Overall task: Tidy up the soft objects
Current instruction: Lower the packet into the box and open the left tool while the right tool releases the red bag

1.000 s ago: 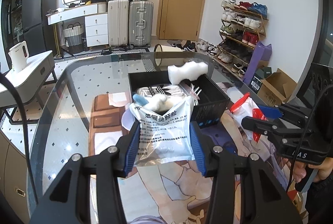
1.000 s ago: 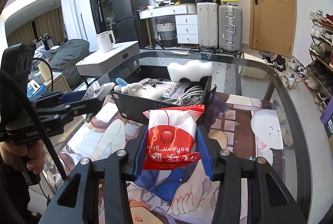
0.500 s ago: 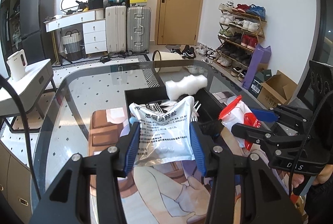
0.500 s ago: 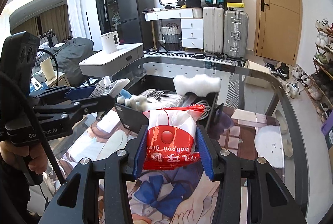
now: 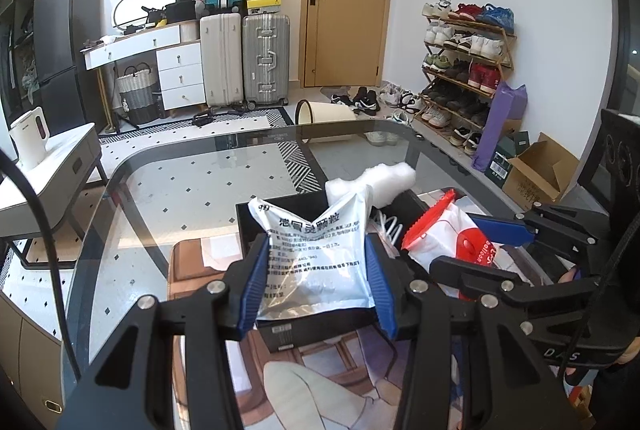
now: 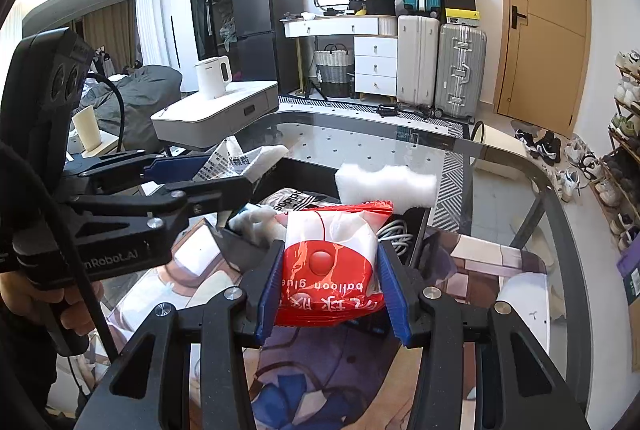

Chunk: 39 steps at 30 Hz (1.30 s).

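Note:
My left gripper [image 5: 316, 282] is shut on a silver-white printed pouch [image 5: 316, 262], held above the near edge of a black bin [image 5: 280, 214]. My right gripper [image 6: 332, 290] is shut on a red and white "balloon glue" packet [image 6: 332, 262], held just before the same black bin [image 6: 308, 170]. Each gripper shows in the other's view, the right gripper [image 5: 496, 246] at right and the left gripper [image 6: 224, 178] at left. In the bin lie a white foam piece [image 6: 384, 182], a white fluffy toy [image 6: 256, 222] and white cables [image 6: 396, 230].
The bin stands on a printed mat [image 5: 320, 382] covering part of a glass table [image 5: 180, 182]. A white side table with a kettle [image 6: 212, 74] is left of the table. Suitcases [image 5: 244, 58], a shoe rack [image 5: 464, 62] and a door line the far wall.
Both grippers moved forward toward the bin with their packets; the bin sits closer in both views, and the left pouch now hangs over its near edge.

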Each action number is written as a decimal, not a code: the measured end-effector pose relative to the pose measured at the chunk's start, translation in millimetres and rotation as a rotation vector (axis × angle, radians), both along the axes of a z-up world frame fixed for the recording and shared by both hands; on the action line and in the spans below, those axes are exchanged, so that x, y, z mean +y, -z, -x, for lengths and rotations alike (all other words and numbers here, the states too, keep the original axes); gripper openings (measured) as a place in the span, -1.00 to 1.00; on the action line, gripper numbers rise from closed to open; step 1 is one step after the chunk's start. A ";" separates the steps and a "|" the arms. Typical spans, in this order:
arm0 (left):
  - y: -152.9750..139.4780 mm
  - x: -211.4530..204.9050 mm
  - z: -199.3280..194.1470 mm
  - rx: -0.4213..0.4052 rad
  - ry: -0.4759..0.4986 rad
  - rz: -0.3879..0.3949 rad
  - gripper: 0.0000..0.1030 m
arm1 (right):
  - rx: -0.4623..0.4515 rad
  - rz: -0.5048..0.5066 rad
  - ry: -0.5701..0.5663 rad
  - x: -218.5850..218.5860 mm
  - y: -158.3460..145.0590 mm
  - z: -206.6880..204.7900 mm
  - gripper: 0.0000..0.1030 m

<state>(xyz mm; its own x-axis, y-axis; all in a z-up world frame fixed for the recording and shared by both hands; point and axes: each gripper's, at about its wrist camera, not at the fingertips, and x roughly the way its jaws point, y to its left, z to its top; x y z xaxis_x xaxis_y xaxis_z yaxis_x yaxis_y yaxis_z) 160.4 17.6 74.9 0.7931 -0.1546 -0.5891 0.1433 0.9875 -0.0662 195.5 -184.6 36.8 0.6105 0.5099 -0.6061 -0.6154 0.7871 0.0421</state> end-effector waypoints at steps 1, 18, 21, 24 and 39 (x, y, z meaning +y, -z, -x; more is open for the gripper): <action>0.9 0.6 -3.2 0.002 0.000 0.001 -0.11 | 0.000 0.002 -0.002 0.6 -0.2 -1.5 -0.11; 20.5 -5.7 -42.1 0.045 0.006 -0.001 -0.11 | 0.011 0.048 -0.003 11.5 13.0 -33.4 -0.11; 22.3 -8.1 -44.6 0.048 0.009 -0.013 -0.11 | 0.014 0.056 -0.008 13.7 15.1 -36.2 -0.11; 25.3 -11.1 -47.6 0.055 0.015 -0.021 -0.11 | 0.014 0.071 -0.008 15.5 19.2 -40.0 -0.11; 39.3 -16.5 -57.2 0.106 0.032 -0.028 0.09 | 0.003 0.113 0.027 17.1 25.9 -45.6 0.07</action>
